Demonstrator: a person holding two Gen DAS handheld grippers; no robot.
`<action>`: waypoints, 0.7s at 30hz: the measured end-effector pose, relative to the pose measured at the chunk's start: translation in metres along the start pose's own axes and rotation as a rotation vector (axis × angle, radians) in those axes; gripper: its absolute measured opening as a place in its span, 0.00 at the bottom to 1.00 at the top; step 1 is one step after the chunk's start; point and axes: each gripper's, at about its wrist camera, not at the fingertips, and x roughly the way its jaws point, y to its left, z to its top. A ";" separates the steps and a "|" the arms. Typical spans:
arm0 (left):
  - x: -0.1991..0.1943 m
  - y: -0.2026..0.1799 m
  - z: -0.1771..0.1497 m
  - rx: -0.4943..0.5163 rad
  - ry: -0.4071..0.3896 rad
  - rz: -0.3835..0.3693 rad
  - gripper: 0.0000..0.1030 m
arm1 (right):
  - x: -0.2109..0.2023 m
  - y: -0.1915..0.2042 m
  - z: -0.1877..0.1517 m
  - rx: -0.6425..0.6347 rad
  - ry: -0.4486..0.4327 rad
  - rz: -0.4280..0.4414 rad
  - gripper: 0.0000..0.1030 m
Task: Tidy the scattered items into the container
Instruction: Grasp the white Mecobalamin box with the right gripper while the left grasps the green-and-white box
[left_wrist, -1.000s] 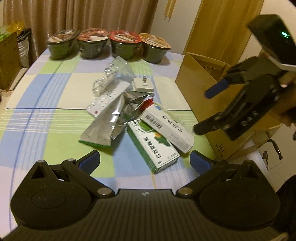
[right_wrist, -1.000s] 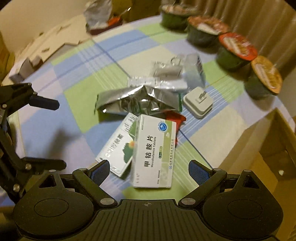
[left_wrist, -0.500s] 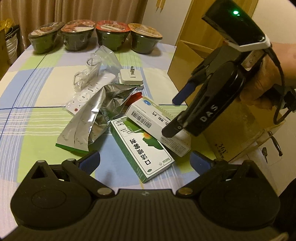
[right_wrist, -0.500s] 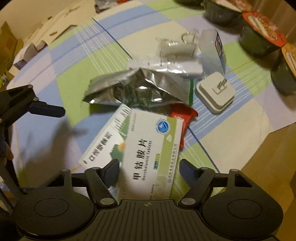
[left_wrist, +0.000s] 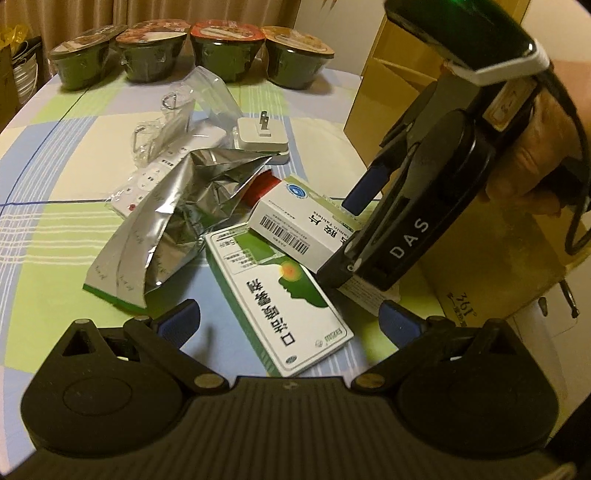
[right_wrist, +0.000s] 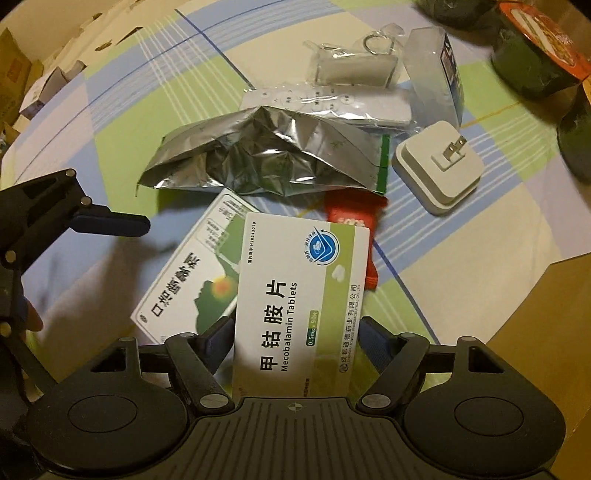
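Note:
My right gripper (right_wrist: 295, 339) is shut on the long sides of a white Mecobalamin tablet box (right_wrist: 299, 295), which lies slanted over a green-and-white medicine box (right_wrist: 184, 291). In the left wrist view the right gripper (left_wrist: 349, 229) reaches down from the right, astride the white box (left_wrist: 291, 225). My left gripper (left_wrist: 288, 321) is open, and the near end of the green box (left_wrist: 284, 302) lies between its fingers. The brown cardboard container (left_wrist: 391, 85) stands at the table's right edge. A crumpled foil bag (left_wrist: 177, 221) lies left of the boxes.
Behind the boxes lie a red packet (right_wrist: 354, 218), a white remote (right_wrist: 325, 103), a white plug adapter (right_wrist: 437, 170) and clear bags with keyrings (left_wrist: 173, 114). Several lidded noodle bowls (left_wrist: 225, 48) line the table's far edge. The checked tablecloth (left_wrist: 55, 221) is bare at the left.
The right gripper came down from above the cardboard container onto the white box and narrowed its fingers against it. The left gripper moved forward toward the green box.

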 end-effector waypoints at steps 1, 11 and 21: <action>0.003 -0.002 0.001 0.004 0.001 0.006 0.95 | 0.001 -0.001 0.000 0.007 0.001 -0.002 0.76; 0.011 -0.004 -0.003 0.068 0.028 0.062 0.58 | -0.003 -0.007 -0.007 0.104 -0.005 -0.006 0.72; -0.008 0.018 -0.020 0.149 0.084 0.129 0.57 | 0.000 0.013 -0.005 0.133 0.055 -0.051 0.72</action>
